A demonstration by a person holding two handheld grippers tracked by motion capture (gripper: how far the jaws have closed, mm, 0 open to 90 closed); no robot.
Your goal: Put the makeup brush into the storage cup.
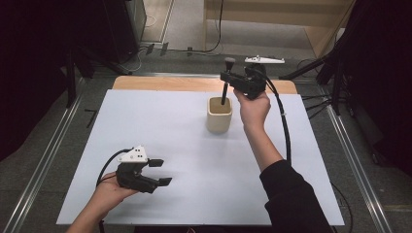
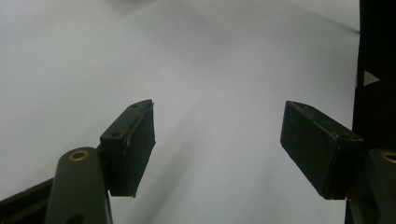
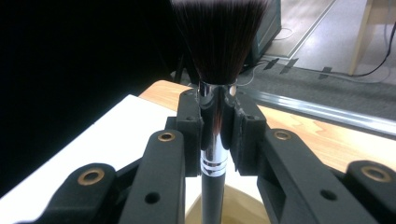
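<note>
A makeup brush [image 1: 226, 77] with a black handle, chrome ferrule [image 3: 214, 140] and dark bristles [image 3: 218, 37] stands upright, bristles up. My right gripper [image 1: 226, 76] is shut on it at the ferrule, above a cream cup [image 1: 219, 115] near the back of the white board. The brush's lower end reaches down into the cup's mouth [image 3: 233, 210]. My left gripper [image 1: 160, 172] rests at the front left of the board, jaws wide apart, with nothing between its pads [image 2: 135, 144].
The white board [image 1: 184, 160] covers a wooden table whose bare strip [image 1: 170, 83] shows at the back. Metal rails [image 1: 43, 160] run along both sides. A cable [image 1: 284, 126] trails from the right gripper past the forearm. Dark stands sit at the far corners.
</note>
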